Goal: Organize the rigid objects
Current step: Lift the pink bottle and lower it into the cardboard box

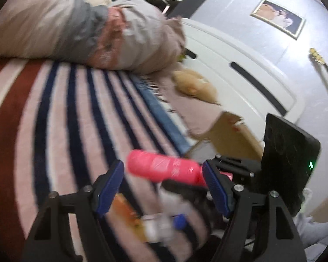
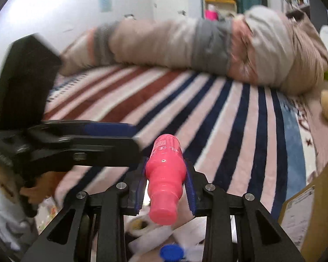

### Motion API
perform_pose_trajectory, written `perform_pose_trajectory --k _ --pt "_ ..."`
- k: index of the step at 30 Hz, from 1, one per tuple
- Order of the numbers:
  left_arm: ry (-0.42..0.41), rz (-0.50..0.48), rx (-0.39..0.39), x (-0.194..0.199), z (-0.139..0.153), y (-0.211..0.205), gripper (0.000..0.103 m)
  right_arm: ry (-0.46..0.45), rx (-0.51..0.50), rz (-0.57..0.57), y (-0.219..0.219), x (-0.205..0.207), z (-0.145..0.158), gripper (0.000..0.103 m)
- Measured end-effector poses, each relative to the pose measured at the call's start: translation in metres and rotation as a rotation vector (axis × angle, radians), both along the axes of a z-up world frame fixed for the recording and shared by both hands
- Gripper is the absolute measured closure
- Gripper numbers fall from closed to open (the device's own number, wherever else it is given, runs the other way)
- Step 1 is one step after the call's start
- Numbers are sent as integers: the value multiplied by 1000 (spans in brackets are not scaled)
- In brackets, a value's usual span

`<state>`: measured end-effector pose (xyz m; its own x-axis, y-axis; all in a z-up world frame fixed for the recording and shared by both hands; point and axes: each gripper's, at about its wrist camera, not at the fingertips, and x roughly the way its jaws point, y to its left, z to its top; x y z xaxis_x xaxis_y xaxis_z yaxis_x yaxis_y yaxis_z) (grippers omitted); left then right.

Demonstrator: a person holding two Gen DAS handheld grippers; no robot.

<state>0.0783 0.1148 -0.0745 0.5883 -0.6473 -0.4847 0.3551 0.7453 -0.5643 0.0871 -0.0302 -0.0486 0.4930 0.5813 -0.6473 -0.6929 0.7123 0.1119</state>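
My right gripper (image 2: 166, 174) is shut on a pink plastic bottle (image 2: 165, 174), gripping its body above the striped bed. The bottle's neck end points back toward the camera. In the left wrist view the same pink bottle (image 1: 164, 168) lies crosswise just ahead of my left gripper (image 1: 163, 187), which is open and empty. The right gripper (image 1: 240, 170) comes in from the right there. The left gripper (image 2: 111, 131) shows at the left of the right wrist view.
A striped blanket (image 2: 207, 109) covers the bed, with a bundled quilt (image 2: 196, 43) at the far edge. A cardboard box (image 1: 227, 131) lies to the right. A small bottle with a blue cap (image 2: 171, 252) and other clutter lie below the grippers. A white headboard (image 1: 240, 65) stands beyond.
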Motion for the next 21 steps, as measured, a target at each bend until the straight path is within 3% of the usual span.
perform_pose_trajectory --k 3,6,10,14,21 --pt "-9 11 22 -5 12 -12 32 -27 2 4 -3 -11 14 76" --pt "-8 31 44 -12 17 -14 32 16 -2 -4 -11 -11 11 76" --pt "39 -3 -19 -14 6 -11 31 4 63 14 -24 -18 14 76" --pt "70 -30 -167 -10 -4 -5 32 -23 85 26 -24 -22 16 76" --pt "96 -64 -305 0 -4 -7 31 -97 144 19 -27 -25 20 76"
